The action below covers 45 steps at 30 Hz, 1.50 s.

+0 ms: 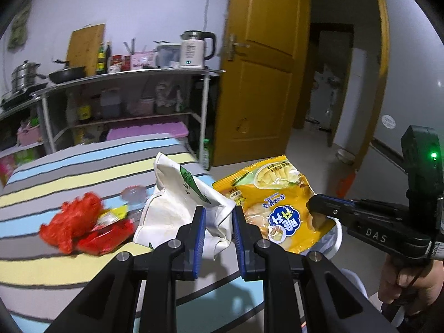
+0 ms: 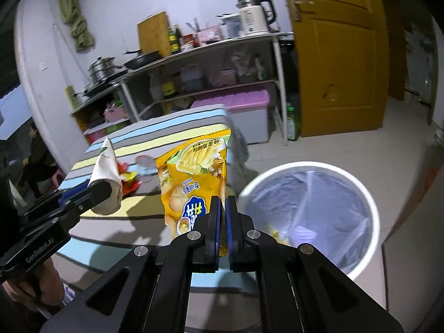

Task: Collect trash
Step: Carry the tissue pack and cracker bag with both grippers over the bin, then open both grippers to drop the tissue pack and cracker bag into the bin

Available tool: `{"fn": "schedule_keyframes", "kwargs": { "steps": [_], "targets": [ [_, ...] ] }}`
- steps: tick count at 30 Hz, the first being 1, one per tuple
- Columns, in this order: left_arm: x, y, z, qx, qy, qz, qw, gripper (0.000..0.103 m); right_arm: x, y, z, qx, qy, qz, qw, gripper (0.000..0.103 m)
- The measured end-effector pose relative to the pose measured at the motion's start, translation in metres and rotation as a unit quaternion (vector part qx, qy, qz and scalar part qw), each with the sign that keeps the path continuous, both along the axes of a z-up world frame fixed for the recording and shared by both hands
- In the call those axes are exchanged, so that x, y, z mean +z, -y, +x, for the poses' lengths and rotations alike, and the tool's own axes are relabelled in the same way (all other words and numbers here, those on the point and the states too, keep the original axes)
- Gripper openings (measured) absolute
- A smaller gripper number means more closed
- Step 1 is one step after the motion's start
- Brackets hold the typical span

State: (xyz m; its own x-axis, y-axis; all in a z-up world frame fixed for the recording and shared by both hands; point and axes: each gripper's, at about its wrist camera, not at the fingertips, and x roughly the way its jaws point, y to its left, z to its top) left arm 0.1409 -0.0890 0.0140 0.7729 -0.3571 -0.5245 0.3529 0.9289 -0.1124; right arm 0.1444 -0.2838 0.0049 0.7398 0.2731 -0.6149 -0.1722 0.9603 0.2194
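The left gripper (image 1: 219,216) has its blue pads narrowly apart and pinched on a crumpled white paper bag with green print (image 1: 180,202), held up above the striped tablecloth (image 1: 69,172). The right gripper (image 2: 223,208) is clamped fully together on the edge of a yellow snack packet (image 2: 194,172), which hangs upside down just beside the rim of the white trash bin (image 2: 369,208). The bin, lined with a clear plastic bag (image 2: 313,202), stands on the floor against the near edge of the striped table; a few yellowish scraps lie at its bottom. Both held pieces are on the table side of the bin, the paper bag farther from it than the snack packet. Still lying on the tablecloth, beyond the paper bag from the bin, are a crumpled red plastic bag (image 1: 75,219), a red and yellow wrapper (image 1: 111,230) touching it, and a clear plastic piece (image 1: 134,194), too blurred to identify.
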Motion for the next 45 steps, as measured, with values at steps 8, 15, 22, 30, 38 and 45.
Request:
{"fn": "schedule_keyframes", "kwargs": {
  "steps": [8, 15, 22, 30, 38, 45],
  "targets": [
    [-0.006, 0.048, 0.014, -0.048, -0.001, 0.002, 0.9988, 0.02, -0.005, 0.047, 0.001, -0.05, -0.005, 0.007, 0.999, 0.004],
    [-0.012, 0.085, 0.024, -0.084, -0.006, 0.007, 0.9964, 0.02, -0.013, 0.086, 0.003, -0.091, -0.012, 0.018, 0.996, 0.004],
    [-0.024, 0.113, 0.037, -0.106, -0.026, 0.005, 0.994, 0.02, -0.025, 0.105, 0.007, -0.109, -0.026, 0.027, 0.993, 0.004],
    [-0.039, 0.131, 0.051, -0.123, -0.047, 0.006, 0.9913, 0.02, -0.037, 0.117, 0.014, -0.119, -0.045, 0.032, 0.991, 0.004],
    [-0.051, 0.135, 0.066, -0.125, -0.064, 0.012, 0.99, 0.023, -0.052, 0.123, 0.023, -0.138, -0.072, 0.036, 0.987, 0.018],
    [-0.048, 0.123, 0.062, -0.113, -0.056, 0.0, 0.992, 0.023, -0.048, 0.118, 0.022, -0.135, -0.067, 0.026, 0.988, 0.037]
  ]
}}
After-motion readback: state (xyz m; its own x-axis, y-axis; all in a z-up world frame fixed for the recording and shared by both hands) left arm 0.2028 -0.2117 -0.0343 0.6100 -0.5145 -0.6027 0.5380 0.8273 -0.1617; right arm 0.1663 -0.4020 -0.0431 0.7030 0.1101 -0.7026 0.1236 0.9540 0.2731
